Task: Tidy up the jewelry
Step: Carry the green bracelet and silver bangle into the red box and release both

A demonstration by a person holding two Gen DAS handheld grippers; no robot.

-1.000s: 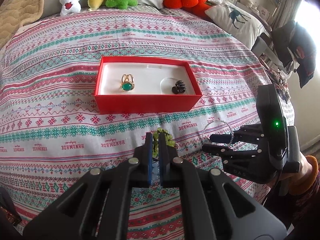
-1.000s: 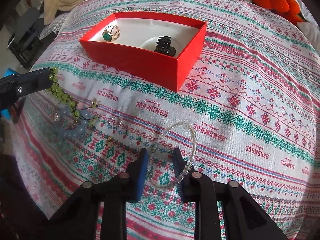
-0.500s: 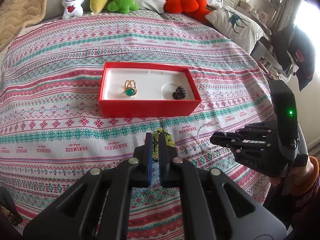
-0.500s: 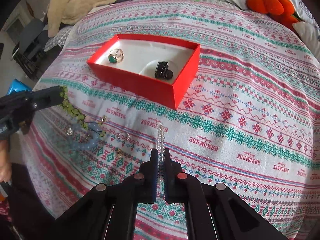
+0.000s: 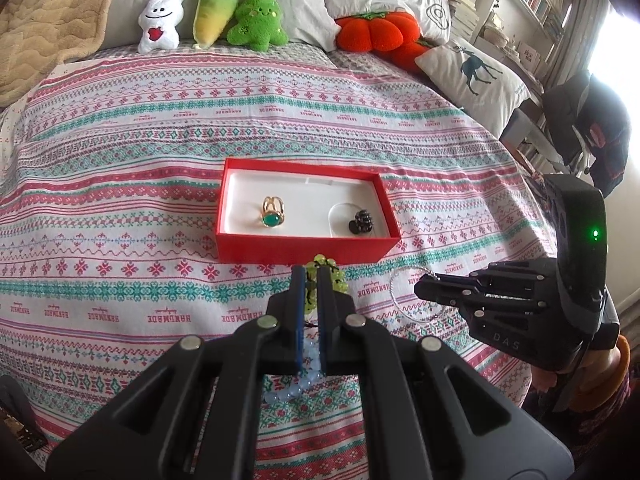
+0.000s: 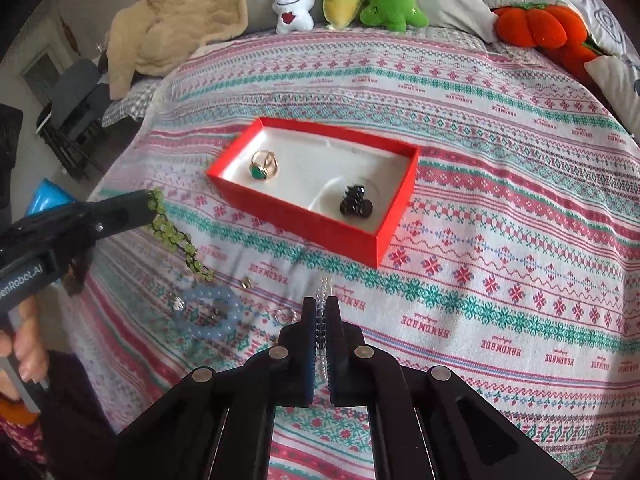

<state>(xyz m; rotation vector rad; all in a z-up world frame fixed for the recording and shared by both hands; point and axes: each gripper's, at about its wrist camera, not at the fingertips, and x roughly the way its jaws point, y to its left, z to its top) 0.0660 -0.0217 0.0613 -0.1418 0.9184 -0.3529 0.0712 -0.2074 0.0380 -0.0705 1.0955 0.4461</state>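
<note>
The bedspread [image 5: 120,184] is matt woven cloth. The box [image 5: 304,246] looks like smooth red card with a white lining. The ring [image 5: 273,213] is shiny gold metal with a glossy green stone. The toys [image 5: 256,20] are fuzzy plush. Both grippers [image 5: 309,280] [image 6: 320,308] are matt black plastic.

A red jewelry box [image 5: 308,246] with a white lining sits on the bedspread [image 5: 160,152], which is banded in pink, teal and white.
</note>
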